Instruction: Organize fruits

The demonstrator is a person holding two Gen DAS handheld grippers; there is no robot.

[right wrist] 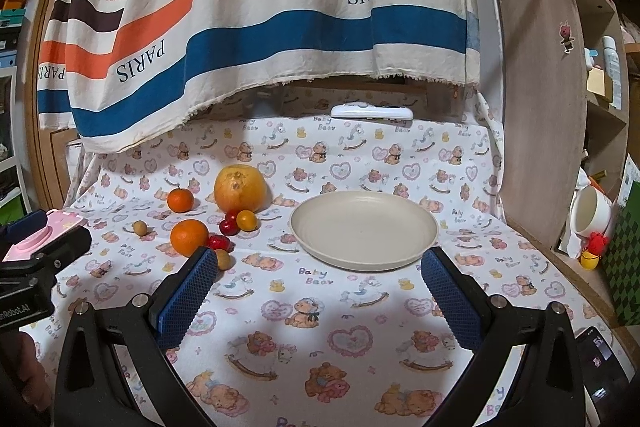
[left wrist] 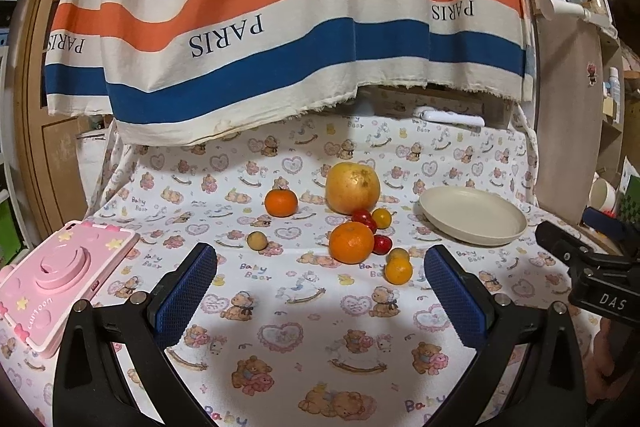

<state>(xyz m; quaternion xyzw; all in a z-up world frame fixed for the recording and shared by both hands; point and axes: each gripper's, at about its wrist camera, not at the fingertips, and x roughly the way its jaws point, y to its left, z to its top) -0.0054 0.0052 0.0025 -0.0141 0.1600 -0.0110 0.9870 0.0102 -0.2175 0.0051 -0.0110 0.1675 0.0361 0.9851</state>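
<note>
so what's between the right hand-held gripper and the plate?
Nothing: only bare printed tablecloth between the open right hand-held gripper and the empty plate, per the right wrist view.

Matt plate point(right wrist: 364, 227), printed cloth tablecloth point(right wrist: 320, 327), glossy tomatoes point(left wrist: 363, 217).

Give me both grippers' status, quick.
Left gripper: open, holding nothing.
Right gripper: open, holding nothing.
</note>
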